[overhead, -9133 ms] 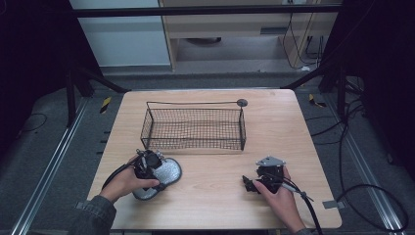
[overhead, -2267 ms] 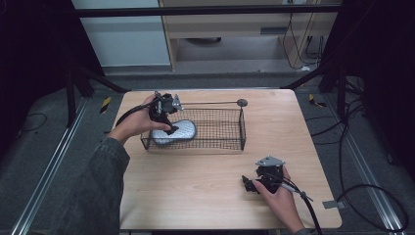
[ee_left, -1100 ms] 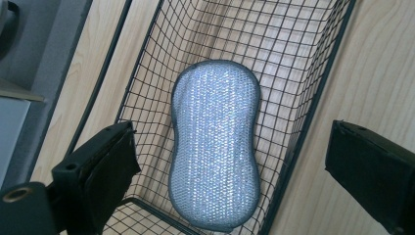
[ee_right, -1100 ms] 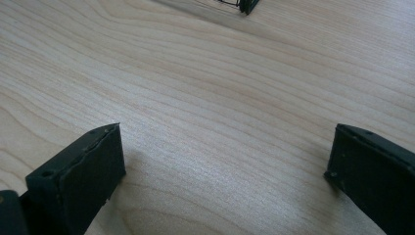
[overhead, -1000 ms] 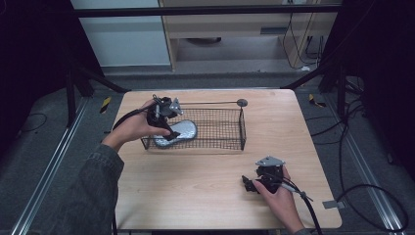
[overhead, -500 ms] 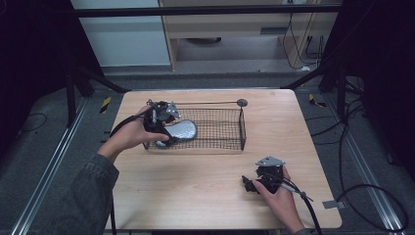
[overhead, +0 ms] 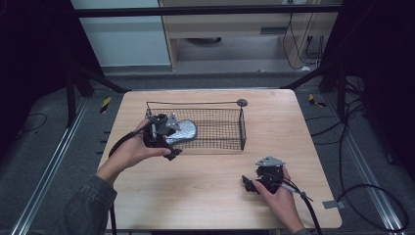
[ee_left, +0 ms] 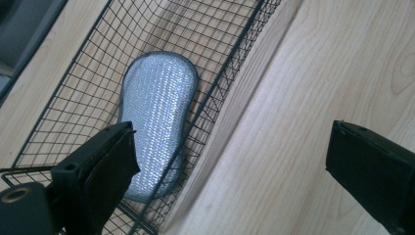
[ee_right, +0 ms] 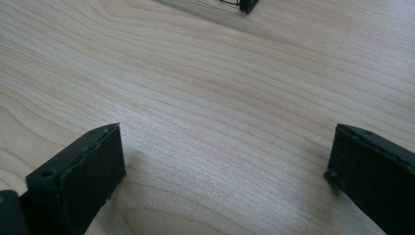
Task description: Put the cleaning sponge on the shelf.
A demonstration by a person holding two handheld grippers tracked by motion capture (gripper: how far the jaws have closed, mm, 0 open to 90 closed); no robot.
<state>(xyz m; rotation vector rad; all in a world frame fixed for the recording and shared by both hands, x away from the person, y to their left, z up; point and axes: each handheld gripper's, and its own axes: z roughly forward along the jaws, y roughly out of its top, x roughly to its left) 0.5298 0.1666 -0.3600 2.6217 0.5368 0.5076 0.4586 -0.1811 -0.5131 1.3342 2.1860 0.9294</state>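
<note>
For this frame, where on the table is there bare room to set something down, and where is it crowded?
Bare wood lies between the wire basket and the right tongs, and along the near left of the table. The basket's right half is also free. It is crowded at the basket's left end, where the silver sponge lies and the left tongs hover, open.

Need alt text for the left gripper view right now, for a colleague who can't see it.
A silver-grey scouring pad lies flat inside the black wire basket on the wooden table. The left gripper is above the basket's near wall, jaws wide open and holding nothing.
</note>
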